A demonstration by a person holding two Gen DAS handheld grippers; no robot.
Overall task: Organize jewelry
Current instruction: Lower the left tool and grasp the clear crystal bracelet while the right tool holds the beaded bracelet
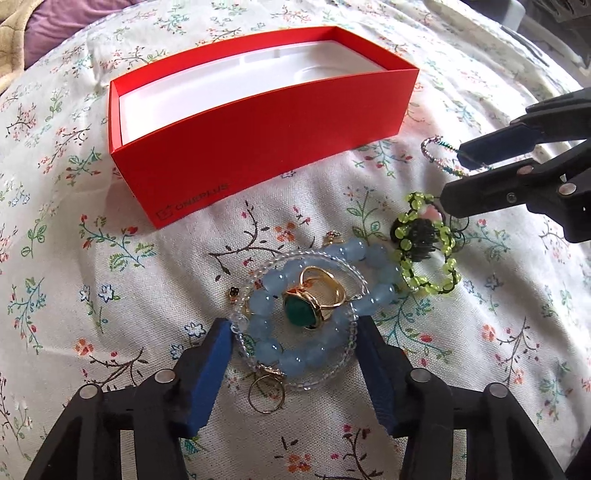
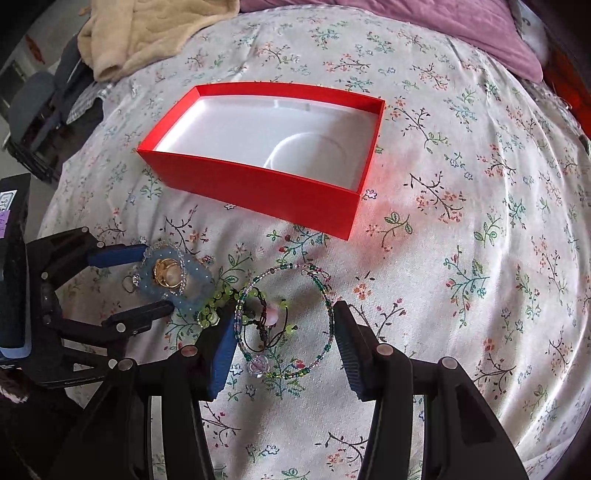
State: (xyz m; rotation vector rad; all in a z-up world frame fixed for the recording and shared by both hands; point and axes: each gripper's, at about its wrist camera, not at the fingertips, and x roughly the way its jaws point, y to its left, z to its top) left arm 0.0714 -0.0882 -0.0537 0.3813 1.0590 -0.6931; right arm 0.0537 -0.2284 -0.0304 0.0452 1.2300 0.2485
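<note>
While both tools point down at the floral bedspread (image 2: 461, 221), we find our left gripper (image 1: 293, 328) pinching the clear bead bracelet (image 1: 295, 258) around the blue bracelet (image 1: 384, 291); our right gripper (image 2: 284, 321) brackets the seed-bead bangle (image 2: 325, 291), contact unclear. Beyond stands the open red box (image 2: 258, 188), cloth bare around it.

Bed covered in a white floral sheet (image 2: 461, 206), daylit. Purple blanket (image 2: 443, 26) and beige fleece throw (image 2: 147, 33) bunched along far edge. Past the bed's left side, a grey chair (image 2: 31, 96) on pale floor.
</note>
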